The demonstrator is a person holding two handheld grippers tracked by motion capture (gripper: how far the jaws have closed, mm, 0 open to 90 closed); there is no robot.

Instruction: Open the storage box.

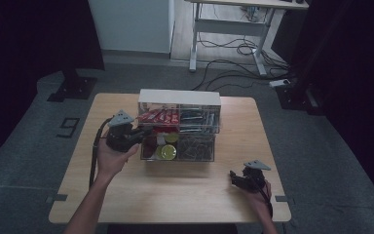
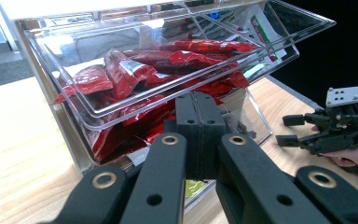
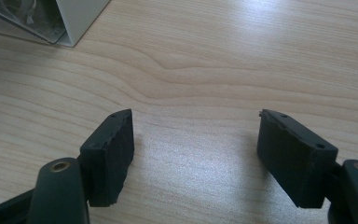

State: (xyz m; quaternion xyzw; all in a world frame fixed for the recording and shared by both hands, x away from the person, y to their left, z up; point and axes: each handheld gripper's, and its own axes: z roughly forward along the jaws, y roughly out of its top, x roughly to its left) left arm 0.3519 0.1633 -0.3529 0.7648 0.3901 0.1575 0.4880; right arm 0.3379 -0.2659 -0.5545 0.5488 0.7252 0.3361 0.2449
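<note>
Drawers (image 1: 177, 131) of clear plastic stand mid-desk (image 1: 126, 195), the upper left one tilted open and full of red packets (image 2: 168, 60). Left gripper (image 2: 200, 109) is closed at the lower drawer's front; whether it pinches anything, I cannot tell. Right gripper (image 3: 196, 149) rests spread open on bare wood. Pulling hard could drag the unbraced unit forward.

Bare forearms, black grippers, brass-ringed pivots, grey triangular plates, possibly a dark wrist strap
</note>
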